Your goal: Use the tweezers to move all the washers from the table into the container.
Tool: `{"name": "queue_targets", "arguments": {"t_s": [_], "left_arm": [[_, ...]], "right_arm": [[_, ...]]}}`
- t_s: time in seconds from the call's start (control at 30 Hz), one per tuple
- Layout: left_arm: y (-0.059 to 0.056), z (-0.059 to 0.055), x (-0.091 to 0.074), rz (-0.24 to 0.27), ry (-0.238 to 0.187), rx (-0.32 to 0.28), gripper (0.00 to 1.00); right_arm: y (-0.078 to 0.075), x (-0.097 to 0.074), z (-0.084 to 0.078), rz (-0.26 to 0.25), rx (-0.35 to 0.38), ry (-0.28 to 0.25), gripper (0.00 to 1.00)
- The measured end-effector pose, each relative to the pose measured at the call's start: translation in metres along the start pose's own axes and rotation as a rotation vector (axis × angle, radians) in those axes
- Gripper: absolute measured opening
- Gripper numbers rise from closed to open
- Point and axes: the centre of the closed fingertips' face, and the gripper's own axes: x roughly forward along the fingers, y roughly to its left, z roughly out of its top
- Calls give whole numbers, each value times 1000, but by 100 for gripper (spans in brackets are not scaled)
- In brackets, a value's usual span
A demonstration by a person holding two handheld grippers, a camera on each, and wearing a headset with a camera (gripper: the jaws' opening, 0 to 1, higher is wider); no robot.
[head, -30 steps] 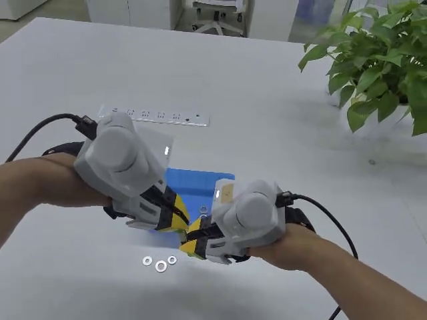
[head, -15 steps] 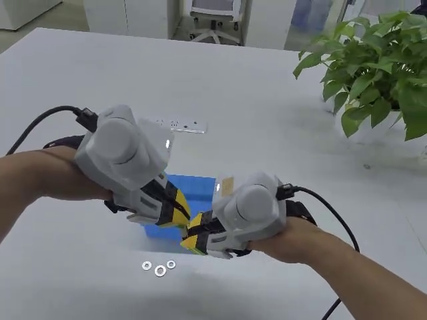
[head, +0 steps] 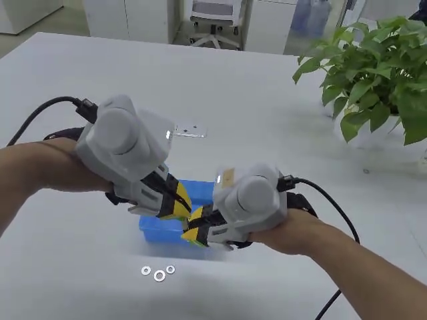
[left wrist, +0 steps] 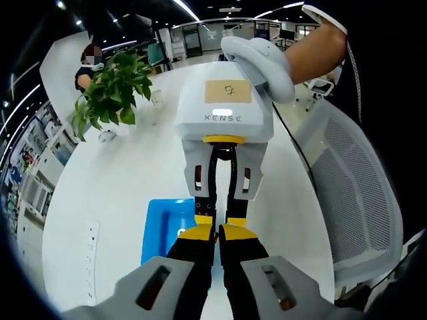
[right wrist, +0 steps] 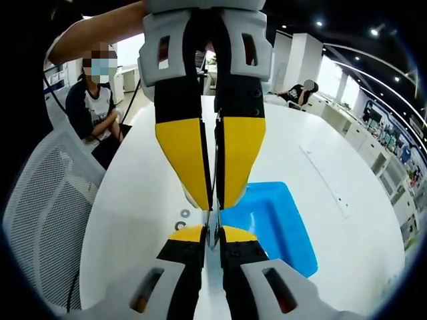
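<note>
Fingers (head: 176, 199) of left gripper (head: 185, 212) opposite right gripper (head: 192, 231), tip-to-tip.

Your left hand-held gripper (head: 181, 208) and right hand-held gripper (head: 195, 232) point at each other, yellow tips almost meeting, the left one slightly higher. Each has its jaws drawn together, leaving only a thin slit, as the left gripper view (left wrist: 218, 233) and right gripper view (right wrist: 212, 235) both show. Your left forearm (head: 33, 180) and right forearm (head: 353, 273) are bare and angle inward toward the tips.
</note>
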Motion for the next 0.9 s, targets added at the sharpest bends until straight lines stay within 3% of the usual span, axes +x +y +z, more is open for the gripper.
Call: {"name": "queue_targets", "arguments": {"t_s": [0.47,0.9], "left_arm": [[22,-2,1,19,-3,-7,6],[40,-14,14,16,0,-24,6]], "right_arm": [[-24,3,0,-19,-6,-3,10],[-41,16,-12,-16,16,-3,10]]}}
